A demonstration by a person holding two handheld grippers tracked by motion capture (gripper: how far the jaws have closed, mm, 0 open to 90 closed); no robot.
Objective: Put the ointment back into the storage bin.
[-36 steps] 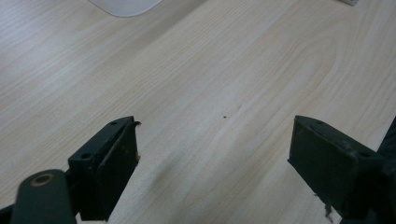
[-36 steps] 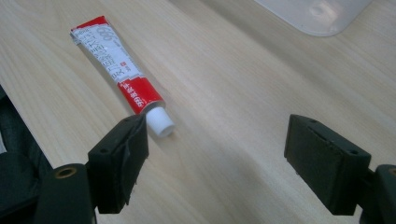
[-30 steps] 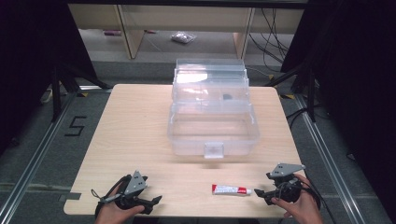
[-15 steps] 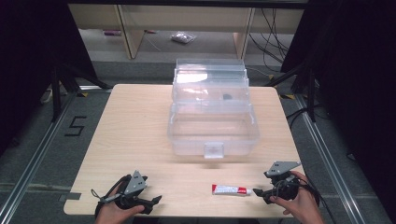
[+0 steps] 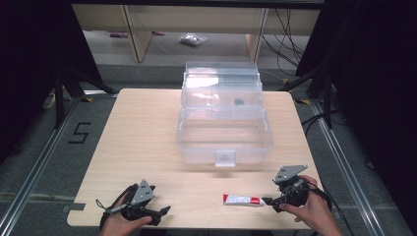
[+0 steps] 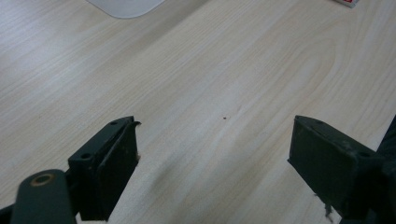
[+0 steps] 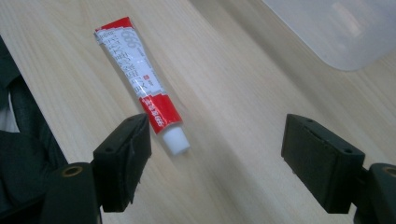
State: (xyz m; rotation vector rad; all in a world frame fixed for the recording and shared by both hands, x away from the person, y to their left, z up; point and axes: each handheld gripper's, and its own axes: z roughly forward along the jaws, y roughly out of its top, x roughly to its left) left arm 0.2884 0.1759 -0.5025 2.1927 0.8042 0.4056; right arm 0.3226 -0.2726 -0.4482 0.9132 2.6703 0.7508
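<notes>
Tube [image 5: 241, 200] lies flat near the table's [image 5: 147, 137] near edge, long axis left-right, white cap toward right gripper [image 5: 269, 201] (jaws spread, cap just inside them in right gripper view). Left gripper [image 6: 212, 172] open over bare wood. Clear box [image 5: 223, 135] sits farther back.

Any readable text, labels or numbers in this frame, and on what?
"5": black mark on the floor, left of the table.
"666" or "999", cannot tell which way up: white digits on the red end of the tube.
Smaller print on the tube's white middle: too blurred to read.
Box: no text seen.
</notes>
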